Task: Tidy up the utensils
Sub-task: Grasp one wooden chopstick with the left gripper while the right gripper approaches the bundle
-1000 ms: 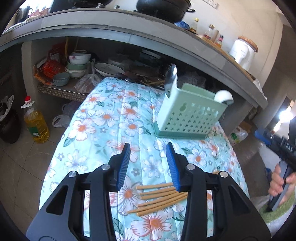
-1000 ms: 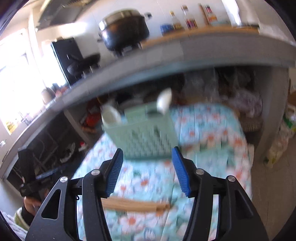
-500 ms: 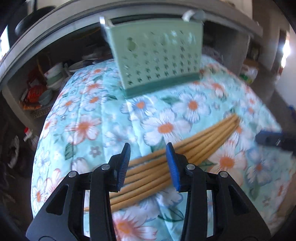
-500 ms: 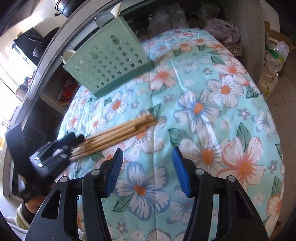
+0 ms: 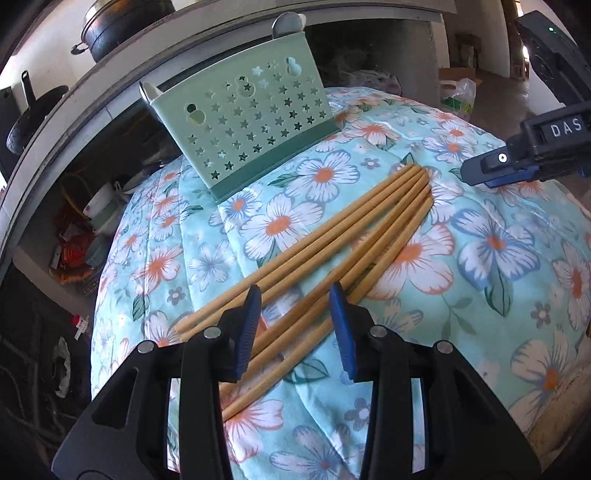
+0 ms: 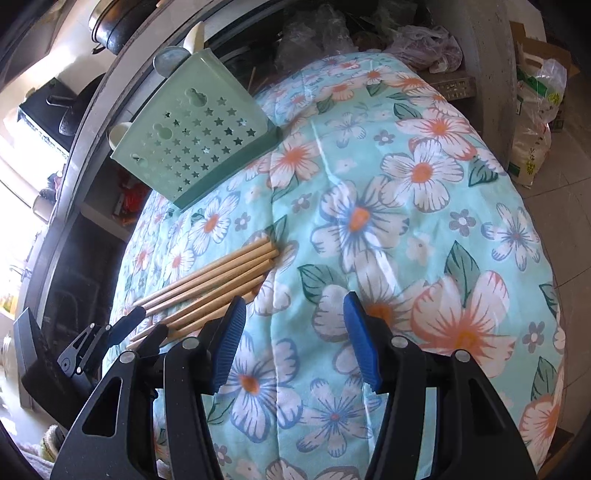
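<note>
Left gripper, fingers parted and holding nothing, is straddling the near ends of the chopsticks lying bundled on the floral desk; judged light, stiff, round and roll-prone, so pinching mid-bundle; right gripper is hovering open, empty.

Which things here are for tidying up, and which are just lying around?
For the job: chopsticks, green holder, left tool, right tool.
Just there: black pot, plastic bags, flowered cloth.
</note>
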The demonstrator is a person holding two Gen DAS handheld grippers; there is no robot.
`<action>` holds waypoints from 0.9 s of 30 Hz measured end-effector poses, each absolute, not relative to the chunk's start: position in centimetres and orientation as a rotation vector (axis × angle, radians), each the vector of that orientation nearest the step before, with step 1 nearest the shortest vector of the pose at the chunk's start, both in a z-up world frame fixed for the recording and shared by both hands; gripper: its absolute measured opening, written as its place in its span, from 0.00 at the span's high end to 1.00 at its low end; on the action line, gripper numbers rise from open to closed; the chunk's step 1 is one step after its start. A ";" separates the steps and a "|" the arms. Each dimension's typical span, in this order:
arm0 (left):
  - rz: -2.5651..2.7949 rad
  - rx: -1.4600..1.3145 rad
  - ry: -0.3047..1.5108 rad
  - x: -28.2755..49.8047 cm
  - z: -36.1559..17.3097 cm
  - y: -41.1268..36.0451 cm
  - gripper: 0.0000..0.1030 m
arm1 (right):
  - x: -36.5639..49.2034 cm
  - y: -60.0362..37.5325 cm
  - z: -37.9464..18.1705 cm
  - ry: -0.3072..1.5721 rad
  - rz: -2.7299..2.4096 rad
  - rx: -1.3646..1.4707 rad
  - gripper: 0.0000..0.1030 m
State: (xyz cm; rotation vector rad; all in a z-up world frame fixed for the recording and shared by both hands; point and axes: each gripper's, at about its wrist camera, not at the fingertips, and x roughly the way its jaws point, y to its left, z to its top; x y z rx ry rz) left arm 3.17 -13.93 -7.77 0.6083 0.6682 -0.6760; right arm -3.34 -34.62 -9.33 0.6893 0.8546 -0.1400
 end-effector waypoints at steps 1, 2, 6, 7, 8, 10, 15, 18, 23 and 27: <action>-0.697 0.604 0.678 3.1 -7.5 -13.9 0.66 | -3.4 -34.6 -9.3 0.854 -0.140 0.690 0.48; -0.726 0.593 0.694 3.0 -7.4 -13.7 0.64 | -3.4 -34.6 -9.3 0.853 -0.139 0.688 0.48; -0.784 0.635 0.715 1.6 -8.2 -13.4 0.64 | -3.5 -34.8 -9.3 0.849 -0.137 0.691 0.48; -0.785 0.649 0.701 1.3 -8.2 -13.4 0.64 | -3.5 -34.8 -9.4 0.850 -0.139 0.695 0.48; -0.789 0.649 0.695 1.2 -8.0 -13.3 0.64 | -3.5 -34.9 -9.4 0.850 -0.140 0.697 0.48; -0.815 0.605 0.689 1.2 -7.2 -13.4 0.64 | -3.6 -35.0 -9.5 0.850 -0.140 0.699 0.48; -0.849 0.651 0.623 0.6 -6.7 -15.6 0.67 | -3.8 -35.2 -9.4 0.844 -0.146 0.711 0.48; -0.855 0.767 0.571 -0.3 -7.6 -17.4 0.73 | -3.9 -35.2 -9.3 0.842 -0.147 0.716 0.48; -0.844 0.871 0.523 -0.7 -8.9 -19.0 0.88 | -4.1 -35.1 -9.4 0.841 -0.151 0.716 0.48; -0.851 0.913 0.493 -0.8 -8.9 -18.9 0.94 | -4.3 -35.2 -9.4 0.839 -0.153 0.716 0.48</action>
